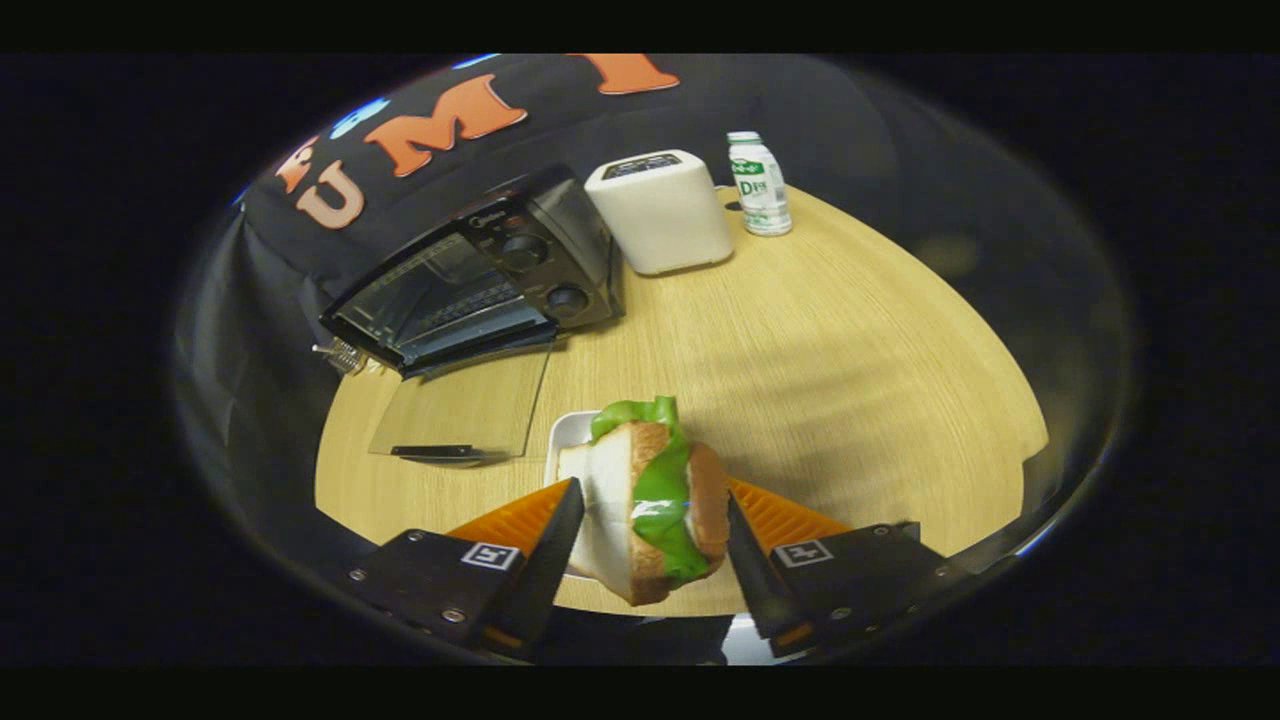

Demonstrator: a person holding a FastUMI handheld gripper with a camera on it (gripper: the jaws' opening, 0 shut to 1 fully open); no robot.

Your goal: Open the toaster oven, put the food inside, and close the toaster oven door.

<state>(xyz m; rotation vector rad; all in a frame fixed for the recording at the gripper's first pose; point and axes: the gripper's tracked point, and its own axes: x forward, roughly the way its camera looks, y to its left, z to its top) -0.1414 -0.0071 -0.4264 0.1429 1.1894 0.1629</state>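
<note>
- Gripper (pixel 648 520) at the bottom centre of the frame, aimed forward and down over a round wooden tabletop (pixel 850 350).
- Fingers (pixel 545 560) parted about the width of a sandwich (pixel 650 500) and closed against its two sides, one finger on the white bread, the other on the brown crust.
- Sandwich held on edge between the fingers, green lettuce showing down its middle and sticking out at the top.
- Holding hand out of sight behind the camera; pose of the wrist impossible to tell.
- White plate (pixel 570 435) just beyond the left finger, mostly hidden by the sandwich; only a corner and a strip of rim visible.
- Hard to tell whether the sandwich touches the plate or hangs above it.
- Toaster oven (pixel 480 280) in the upper left of the frame, well beyond the fingers, at the far edge of the tabletop.
- Glass door (pixel 460 405) of the toaster oven folded down flat and open, dark handle at its near edge, just left of the plate.
- Inside of the toaster oven dim; a wire rack faintly visible, little else clear.
- White box-shaped appliance (pixel 660 210) to the right of the toaster oven, top centre.
- Small white bottle (pixel 760 185) with a green label upright just right of that appliance.
</note>
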